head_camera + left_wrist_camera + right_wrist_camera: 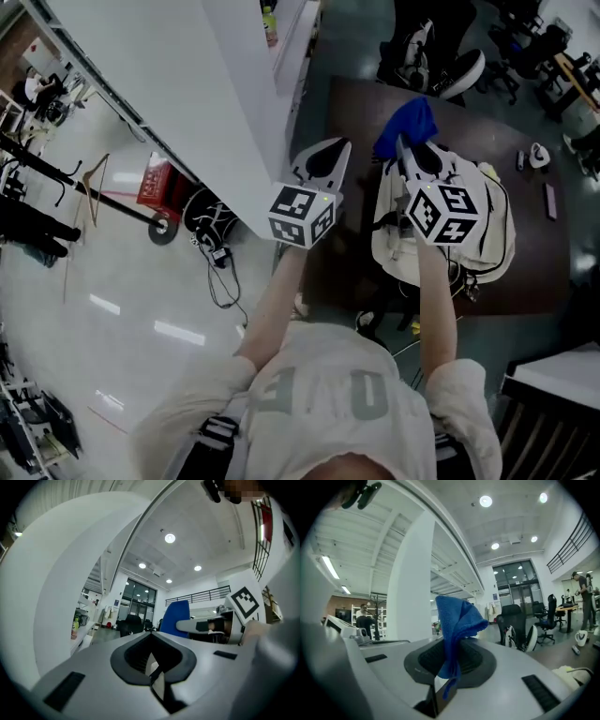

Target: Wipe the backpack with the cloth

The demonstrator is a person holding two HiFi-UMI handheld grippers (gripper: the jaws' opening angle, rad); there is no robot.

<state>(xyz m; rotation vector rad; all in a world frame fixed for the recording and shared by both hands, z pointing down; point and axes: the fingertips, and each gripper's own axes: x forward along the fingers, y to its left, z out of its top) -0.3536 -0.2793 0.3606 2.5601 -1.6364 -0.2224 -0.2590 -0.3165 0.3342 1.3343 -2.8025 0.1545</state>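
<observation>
- Right gripper [440,686] has its jaws clamped on the lower end of a blue cloth [457,625]; the cloth's long axis stands upright out of the jaws, low centre of the frame; its bunched top flops toward the right.
- In the head view the same cloth [408,122] juts past the right gripper [405,147] toward the top of the frame, centre right; whether it touches anything cannot be told.
- Cream backpack [492,220] lies on a dark tabletop [352,108], centre right, under the right gripper; its long axis runs roughly up and down the frame; which end is its top cannot be made out.
- Left gripper [152,670] has its jaws pressed together, nothing between them; in the head view it [336,148] sits at centre, just left of the backpack, beside a white column [234,112].
</observation>
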